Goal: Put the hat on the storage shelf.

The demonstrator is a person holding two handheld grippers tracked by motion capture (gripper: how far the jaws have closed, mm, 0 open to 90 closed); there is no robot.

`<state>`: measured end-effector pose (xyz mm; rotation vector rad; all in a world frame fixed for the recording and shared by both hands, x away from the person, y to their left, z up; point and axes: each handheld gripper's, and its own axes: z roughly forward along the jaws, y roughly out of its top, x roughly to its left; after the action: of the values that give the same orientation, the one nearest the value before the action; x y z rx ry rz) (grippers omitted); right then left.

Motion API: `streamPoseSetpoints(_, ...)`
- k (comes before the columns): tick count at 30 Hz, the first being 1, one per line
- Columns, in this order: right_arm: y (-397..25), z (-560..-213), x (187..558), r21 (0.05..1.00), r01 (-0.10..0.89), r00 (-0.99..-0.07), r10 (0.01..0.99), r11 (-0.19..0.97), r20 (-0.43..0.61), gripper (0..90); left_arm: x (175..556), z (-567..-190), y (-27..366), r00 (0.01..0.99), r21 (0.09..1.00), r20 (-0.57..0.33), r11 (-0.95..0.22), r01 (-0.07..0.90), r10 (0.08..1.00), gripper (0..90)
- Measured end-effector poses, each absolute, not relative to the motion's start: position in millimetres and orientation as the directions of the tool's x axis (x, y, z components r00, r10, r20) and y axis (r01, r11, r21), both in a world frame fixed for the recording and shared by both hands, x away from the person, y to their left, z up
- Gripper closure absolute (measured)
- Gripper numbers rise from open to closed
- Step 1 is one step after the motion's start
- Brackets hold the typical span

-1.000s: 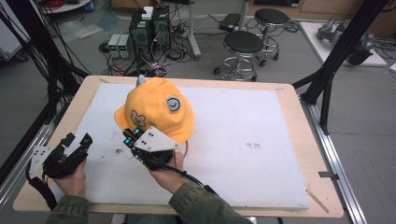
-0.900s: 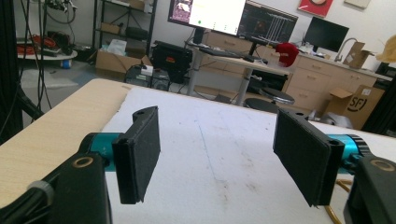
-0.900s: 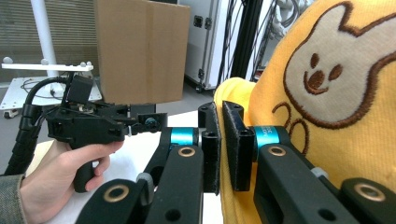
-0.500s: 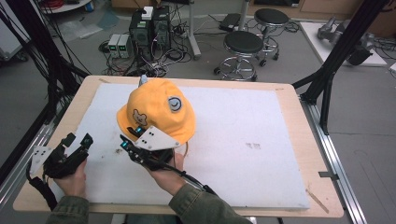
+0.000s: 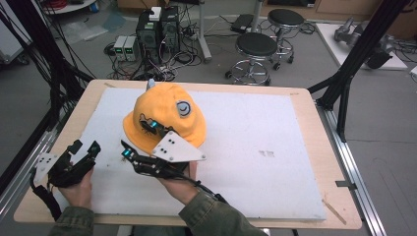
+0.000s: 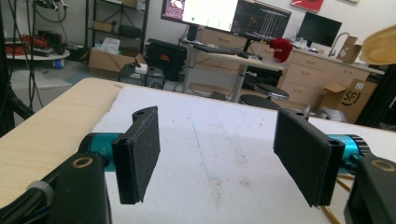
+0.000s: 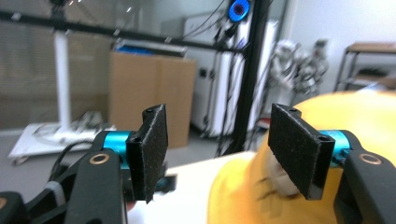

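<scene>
An orange-yellow hat (image 5: 167, 110) with a round badge sits on the white foam board (image 5: 275, 147), left of centre. My right gripper (image 5: 136, 138) is at the hat's near-left brim, open, one jaw against the brim and the other off to its left. In the right gripper view the hat (image 7: 364, 126) lies behind the right jaw, with nothing between the jaws of the gripper (image 7: 217, 149). My left gripper (image 5: 82, 150) rests open at the board's near-left corner; in its own view the gripper (image 6: 217, 154) frames bare board, with a bit of the hat (image 6: 380, 44) at the top right.
The board covers a wooden table (image 5: 305, 93). A small grey piece (image 5: 151, 83) pokes out behind the hat. Black frame posts (image 5: 344, 83) stand at both sides. Stools (image 5: 256, 46) and computer boxes (image 5: 157, 24) are on the floor beyond the far edge.
The right gripper has shifted a little at the hat's near brim. The hat and the left gripper have stayed where they were.
</scene>
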<state>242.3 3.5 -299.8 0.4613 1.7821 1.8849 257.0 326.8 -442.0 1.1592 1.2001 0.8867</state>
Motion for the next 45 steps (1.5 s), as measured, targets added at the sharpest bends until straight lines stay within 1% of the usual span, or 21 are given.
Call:
streamPoseSetpoints(4, -20, -287, 247, 0.985, -0.16, -0.768, 0.635, -0.06, -0.086, 34.4, 257, -442, 324, 0.188, 0.974, -0.224, 0.215, 0.068, 0.956, 31.8)
streamPoseSetpoints(8, -45, -277, 254, 0.981, -0.176, -0.715, 0.696, -0.087, -0.067, 34.3, 257, -442, 323, 0.193, 0.975, -0.221, 0.211, 0.073, 0.956, 31.8)
streamPoseSetpoints(16, -80, -268, 268, 0.978, -0.168, -0.65, 0.76, -0.124, -0.015, 34.2, 257, -442, 322, 0.196, 0.975, -0.221, 0.21, 0.076, 0.955, 31.8)
streamPoseSetpoints(33, -136, -262, 273, 0.972, -0.177, -0.563, 0.826, -0.156, 0.03, 34.2, 257, -442, 322, 0.195, 0.975, -0.221, 0.21, 0.076, 0.956, 31.8)
streamPoseSetpoints(45, -176, -268, 271, 0.977, -0.161, -0.493, 0.869, -0.14, 0.043, 33.5, 256, -443, 324, 0.192, 0.97, -0.24, 0.23, 0.075, 0.952, 31.8)
